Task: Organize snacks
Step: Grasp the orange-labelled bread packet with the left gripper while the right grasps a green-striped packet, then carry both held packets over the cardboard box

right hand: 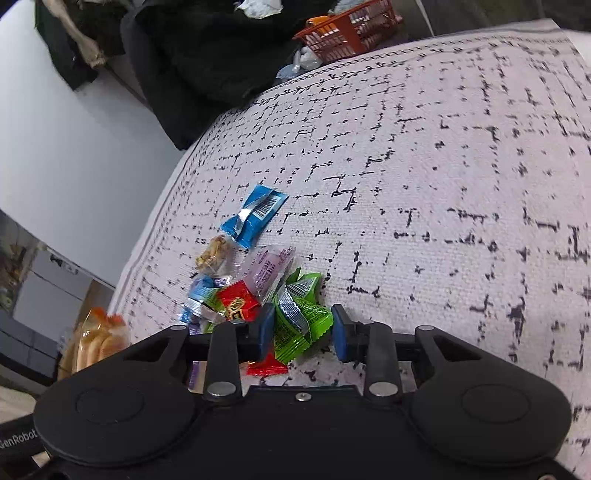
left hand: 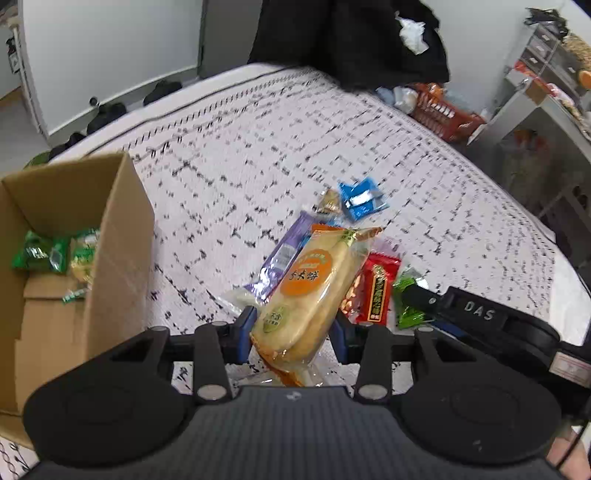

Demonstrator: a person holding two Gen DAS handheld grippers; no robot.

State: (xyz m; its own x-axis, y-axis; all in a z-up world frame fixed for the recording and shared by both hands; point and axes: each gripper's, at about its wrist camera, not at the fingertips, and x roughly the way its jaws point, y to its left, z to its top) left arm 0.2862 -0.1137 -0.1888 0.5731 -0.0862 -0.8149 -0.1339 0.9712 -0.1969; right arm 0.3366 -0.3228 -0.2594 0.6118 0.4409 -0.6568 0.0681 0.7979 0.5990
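Note:
My left gripper (left hand: 293,332) is shut on a yellow pastry packet with an orange label (left hand: 314,291), held above a snack pile on the bed. A cardboard box (left hand: 122,236) stands to its left with green packets (left hand: 40,253) inside. The pile holds a purple bar (left hand: 282,256), a red packet (left hand: 376,291) and a blue packet (left hand: 360,199). My right gripper (right hand: 301,330) is open, its fingers either side of a green packet (right hand: 299,321). Beside it lie a red packet (right hand: 238,304), a pink packet (right hand: 267,269) and a blue packet (right hand: 255,216). The pastry packet shows at the left edge (right hand: 96,343).
The bed cover (right hand: 443,184) is white with black dashes. An orange basket (right hand: 347,31) and dark clothes (left hand: 351,40) lie at the bed's far end. A shelf unit (left hand: 546,92) stands to the right of the bed. The right gripper's body (left hand: 498,321) sits beside the pile.

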